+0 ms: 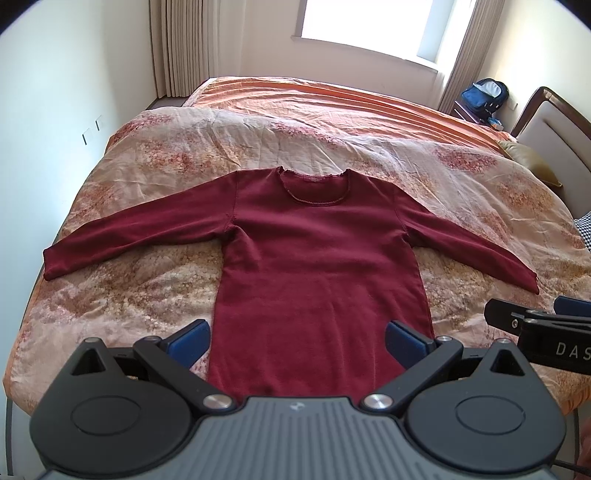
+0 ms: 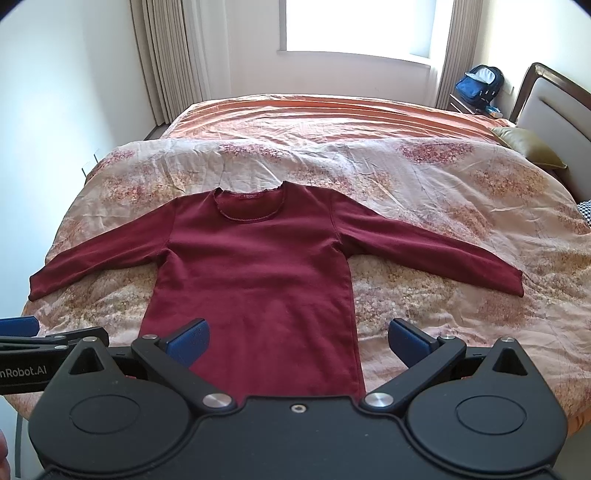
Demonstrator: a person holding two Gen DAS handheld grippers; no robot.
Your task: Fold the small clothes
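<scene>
You had not begun folding: the dark red long-sleeved knit top (image 1: pixel 314 266) lay flat, front up, sleeves spread, on the floral quilt (image 1: pixel 155 155). Your left gripper (image 1: pixel 297 345) and right gripper (image 2: pixel 297 345) were wide open above its hem, holding nothing. The blue bag (image 2: pixel 478 86), far back, was open; its contents were unclear.

Shirts: one — a dark red long-sleeved shirt (image 1: pixel 314 266), laid flat on the quilt.
Sleeves: two, one stretched out to each side of the shirt.
Quilts: one floral quilt (image 1: pixel 369 155) under the shirt.
Orange bedspreads: one (image 1: pixel 314 99), beyond the shirt.
Grippers: two — left gripper (image 1: pixel 297 345), right gripper (image 2: pixel 299 345), both at the shirt's hem end.
Blue fingers (image 2: pixel 186 341): two on each gripper, spread apart.
Pillows: one olive pillow (image 2: pixel 528 147), right of the shirt.
Backpacks: one blue backpack (image 2: pixel 478 86), far beyond the shirt.
Windows: one (image 2: pixel 354 26).
</scene>
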